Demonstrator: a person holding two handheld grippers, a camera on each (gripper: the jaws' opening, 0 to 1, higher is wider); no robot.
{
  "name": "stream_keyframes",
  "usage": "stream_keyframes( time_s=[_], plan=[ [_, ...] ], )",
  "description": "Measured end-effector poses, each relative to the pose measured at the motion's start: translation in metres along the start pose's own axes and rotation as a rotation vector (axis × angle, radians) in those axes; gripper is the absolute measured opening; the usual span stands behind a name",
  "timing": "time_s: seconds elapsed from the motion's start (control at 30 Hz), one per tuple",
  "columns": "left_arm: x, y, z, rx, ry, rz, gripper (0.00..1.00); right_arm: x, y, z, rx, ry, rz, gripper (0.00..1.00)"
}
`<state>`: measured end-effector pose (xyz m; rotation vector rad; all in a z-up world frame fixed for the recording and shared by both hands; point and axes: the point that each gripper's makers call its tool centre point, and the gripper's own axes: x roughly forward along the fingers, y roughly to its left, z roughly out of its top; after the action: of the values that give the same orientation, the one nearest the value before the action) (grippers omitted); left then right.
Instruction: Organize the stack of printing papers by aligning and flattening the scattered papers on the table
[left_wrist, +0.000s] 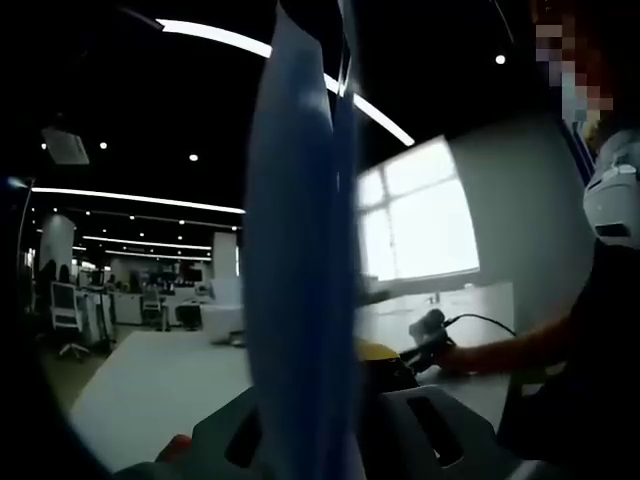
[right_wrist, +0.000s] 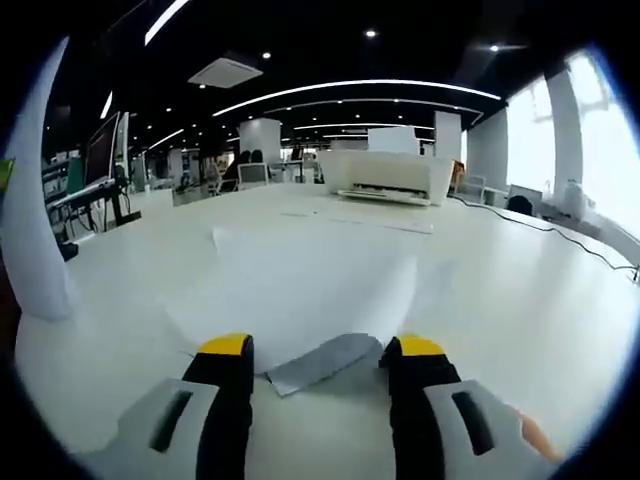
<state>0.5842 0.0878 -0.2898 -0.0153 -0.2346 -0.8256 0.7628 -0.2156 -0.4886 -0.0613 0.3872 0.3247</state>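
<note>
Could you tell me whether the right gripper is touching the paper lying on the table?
Cannot tell. In the right gripper view the gripper is open over the paper's near edge, but any contact is unclear.

right gripper (right_wrist: 325, 365): fingers (right_wrist: 228, 375) yellow-tipped, spread apart at 6 o'clock, nothing between them | papers (right_wrist: 300, 285): loose white sheets flat on the surface (right_wrist: 520, 300), one corner lifted between the fingers | held sheet (right_wrist: 35, 220): upright at 9 o'clock | printer (right_wrist: 385, 175): white, 12 o'clock, far edge of the surface
</note>
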Motion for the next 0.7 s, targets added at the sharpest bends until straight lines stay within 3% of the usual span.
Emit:
stream_keyframes(
  time_s=[0.2,0.4,0.57,0.7],
  plan=[
    [0.001,-0.001,-0.001,-0.002,0.002,-0.002,0.06,0.002,0.002,0.001,-0.008,-0.001,0.009,0.45],
    [0.001,-0.002,-0.002,-0.002,0.004,-0.003,0.06,0.000,0.004,0.005,-0.100,-0.028,-0.012,0.44],
    [0.000,-0.002,-0.001,-0.002,0.003,-0.004,0.06,-0.006,0.014,0.004,-0.155,-0.023,0.007,0.24],
    [0.000,-0.002,-0.002,-0.003,0.003,-0.004,0.06,-0.007,0.016,0.006,-0.201,-0.031,0.003,0.20]
  ],
)
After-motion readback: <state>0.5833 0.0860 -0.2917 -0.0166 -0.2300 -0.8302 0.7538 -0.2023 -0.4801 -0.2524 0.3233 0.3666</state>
